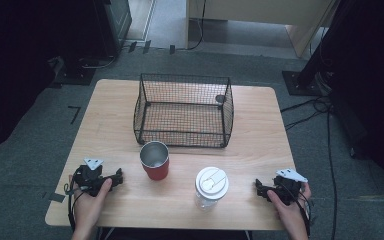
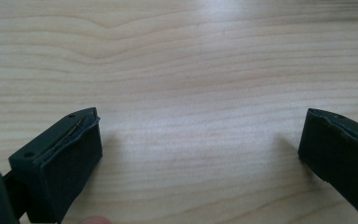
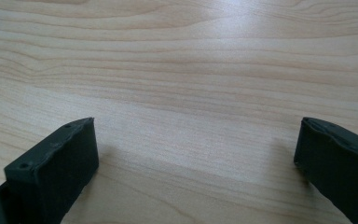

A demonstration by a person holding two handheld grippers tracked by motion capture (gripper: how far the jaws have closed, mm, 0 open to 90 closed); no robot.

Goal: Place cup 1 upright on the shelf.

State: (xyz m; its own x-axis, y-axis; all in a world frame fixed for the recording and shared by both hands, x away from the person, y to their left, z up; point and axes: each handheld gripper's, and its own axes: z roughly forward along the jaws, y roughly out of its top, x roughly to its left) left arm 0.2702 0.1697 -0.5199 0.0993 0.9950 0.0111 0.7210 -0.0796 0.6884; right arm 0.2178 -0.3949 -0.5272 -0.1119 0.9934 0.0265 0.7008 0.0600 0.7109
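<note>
Two hands reach in from the near edge of a light wooden table (image 1: 250, 135), each holding a black two-jaw gripper that rests on the wood. At the near left corner, the left hand (image 1: 91, 200) holds the left gripper (image 1: 116, 178), which points toward the middle of the table; in the left gripper view its jaws stand wide apart with bare wood grain between them (image 2: 200, 135). At the near right corner, the right hand (image 1: 286, 207) holds the right gripper (image 1: 260, 189), also pointing inward; in the right gripper view its jaws are likewise spread wide over bare wood (image 3: 196, 140). Between the two grippers, well apart from both, stand a red cup (image 1: 155, 161) with a shiny metal inside, left of centre, and a clear cup (image 1: 211, 188) with a white lid, right of centre. Behind them, in the middle of the table, sits a black wire basket (image 1: 184, 110). Grey carpet and dark equipment stands surround the table.
</note>
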